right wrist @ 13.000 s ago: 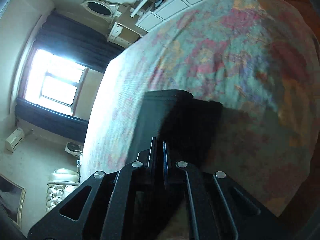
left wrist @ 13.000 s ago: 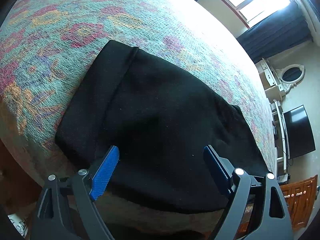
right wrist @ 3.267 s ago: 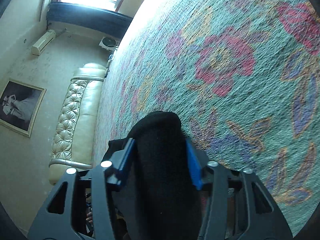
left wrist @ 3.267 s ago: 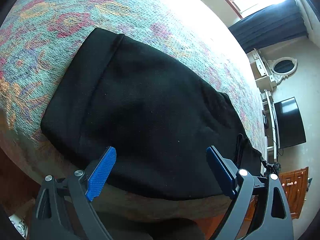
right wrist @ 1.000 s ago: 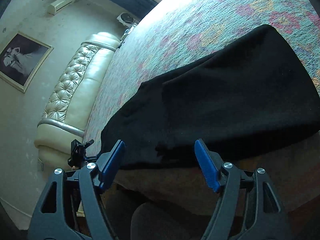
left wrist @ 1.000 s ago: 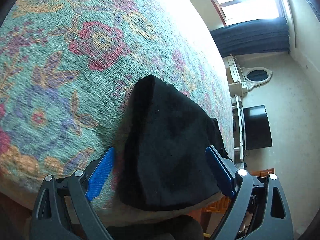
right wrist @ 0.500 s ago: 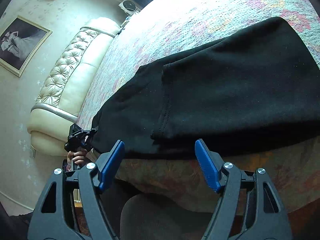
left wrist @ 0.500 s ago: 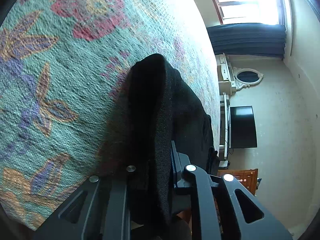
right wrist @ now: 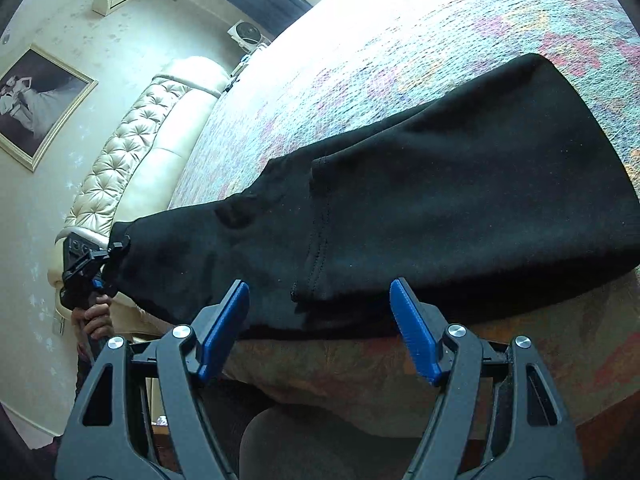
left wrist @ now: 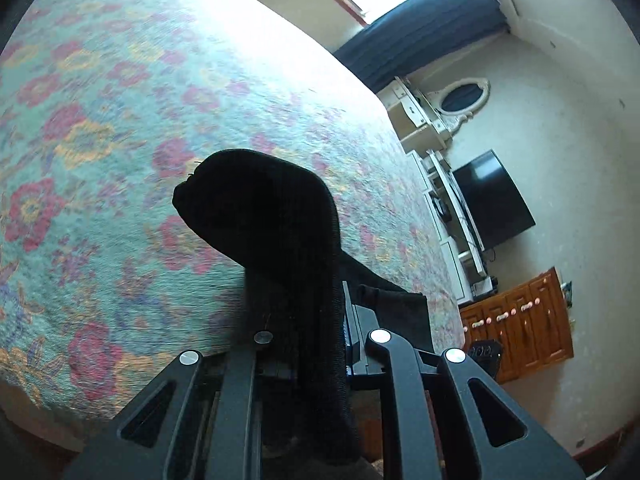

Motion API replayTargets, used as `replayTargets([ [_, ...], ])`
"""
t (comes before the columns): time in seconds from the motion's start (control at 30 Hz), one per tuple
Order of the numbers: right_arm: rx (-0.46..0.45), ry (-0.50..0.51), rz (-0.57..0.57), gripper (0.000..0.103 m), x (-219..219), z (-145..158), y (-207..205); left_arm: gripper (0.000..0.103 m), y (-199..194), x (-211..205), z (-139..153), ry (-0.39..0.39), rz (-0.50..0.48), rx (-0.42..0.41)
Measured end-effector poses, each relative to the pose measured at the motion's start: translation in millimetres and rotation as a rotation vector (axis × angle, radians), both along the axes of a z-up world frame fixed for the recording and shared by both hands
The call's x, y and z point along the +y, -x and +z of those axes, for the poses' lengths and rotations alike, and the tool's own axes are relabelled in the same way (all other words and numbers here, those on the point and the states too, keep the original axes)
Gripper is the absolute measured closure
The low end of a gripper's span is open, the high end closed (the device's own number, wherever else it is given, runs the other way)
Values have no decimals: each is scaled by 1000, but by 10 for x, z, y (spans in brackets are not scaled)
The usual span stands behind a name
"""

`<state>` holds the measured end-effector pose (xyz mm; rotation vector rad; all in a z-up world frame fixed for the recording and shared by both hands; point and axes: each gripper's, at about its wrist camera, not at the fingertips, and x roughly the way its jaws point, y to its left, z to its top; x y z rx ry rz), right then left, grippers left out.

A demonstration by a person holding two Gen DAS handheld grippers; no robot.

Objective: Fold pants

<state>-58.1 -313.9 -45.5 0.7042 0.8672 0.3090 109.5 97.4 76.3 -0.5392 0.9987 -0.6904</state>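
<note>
The black pants (right wrist: pixel 460 200) lie folded along the near edge of the bed on a floral bedspread (right wrist: pixel 420 52). My left gripper (left wrist: pixel 304 320) is shut on one end of the pants (left wrist: pixel 280 232) and holds that end raised above the bedspread (left wrist: pixel 120 140). It also shows in the right wrist view (right wrist: pixel 94 268), at the far left end of the pants, with the hand below it. My right gripper (right wrist: pixel 320 320) is open and empty, just in front of the near edge of the pants, with a hem seam (right wrist: pixel 320 220) between its blue pads (right wrist: pixel 412 328).
A cream tufted headboard (right wrist: pixel 132 144) stands at the left of the bed. A television (left wrist: pixel 492 204), a white dresser with an oval mirror (left wrist: pixel 464 92) and a wooden cabinet (left wrist: pixel 520 320) line the far wall. A dark-curtained window (left wrist: pixel 400 8) is behind the bed.
My left gripper, open a second ago, closed on the end of the pants and has now lifted it off the bedspread. My right gripper stays open and has barely moved.
</note>
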Motion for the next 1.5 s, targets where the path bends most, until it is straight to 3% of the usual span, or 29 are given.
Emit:
replayTargets([
  [0.13,-22,-7,-22,30,-40,28,22,89,122,-699,321,-72,-124,-67],
  [0.27,-46,-1,-51,30,-99,63,61,89,209,-1600,385,-162,-251,-119],
  [0.4,-58,-33,-124,30,-243,68,119,89,265,-2348,67,-241,-328,-104],
  [0.5,-47,-58,-182,30,-369,30,146,89,258,-2735,-281,-286,-353,-44],
  [0.67,-29,-83,-237,30,-521,-50,179,87,259,-3136,-823,-382,-344,33],
  [0.77,-25,-91,-246,30,-569,-85,188,78,288,-3292,-964,-399,-331,60],
  [0.87,-21,-96,-254,29,-613,-121,196,61,345,-3266,-947,-330,-323,80],
  [0.93,-15,-116,-258,29,-650,-148,210,59,406,-3181,-861,-268,-320,96],
  [1.03,-3,-179,-248,29,-736,-191,224,56,534,-2921,-654,-203,-296,58],
  [1.1,3,-191,-233,29,-795,-199,187,31,636,-2645,-534,-165,-253,19],
  [1.27,-3,-156,-183,29,-918,-138,-4,30,794,-1804,-652,-95,-102,47],
  [1.37,42,-171,-131,29,-906,-199,-179,24,763,-1324,-908,-61,-11,129],
  [1.5,109,-142,-42,29,-704,-241,-365,24,739,-887,-1278,44,89,275],
])
